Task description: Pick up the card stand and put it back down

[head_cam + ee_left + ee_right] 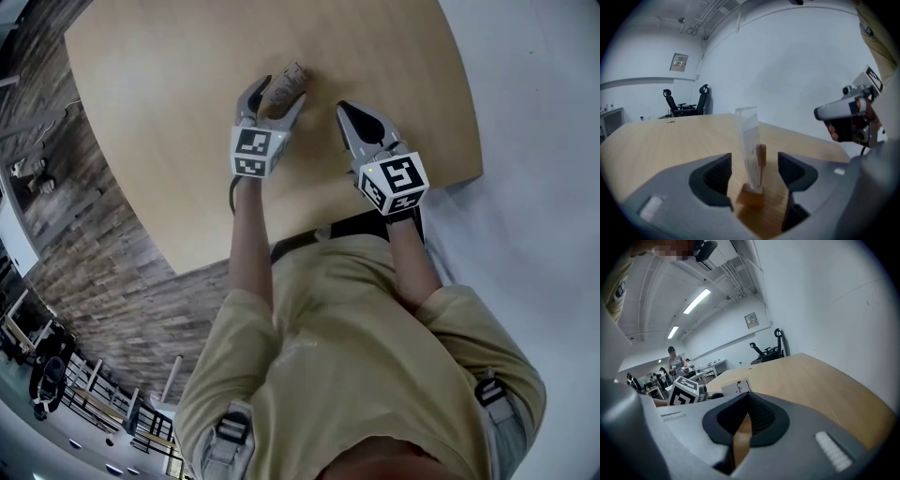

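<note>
A broad, pale wooden desk (169, 112) fills a white-walled hall. The card stand (749, 140) stands upright on it between the jaws of the left tongs (277, 98), which are spread with a gap on each side and press nothing. The stand is down; whether the lift is done or still to come, I cannot tell. The right tongs (343, 111), just right of the left pair, are closed and empty, their tips seemingly at the desk. Both forearms reach forward, tongs tilted slightly downward.
</note>
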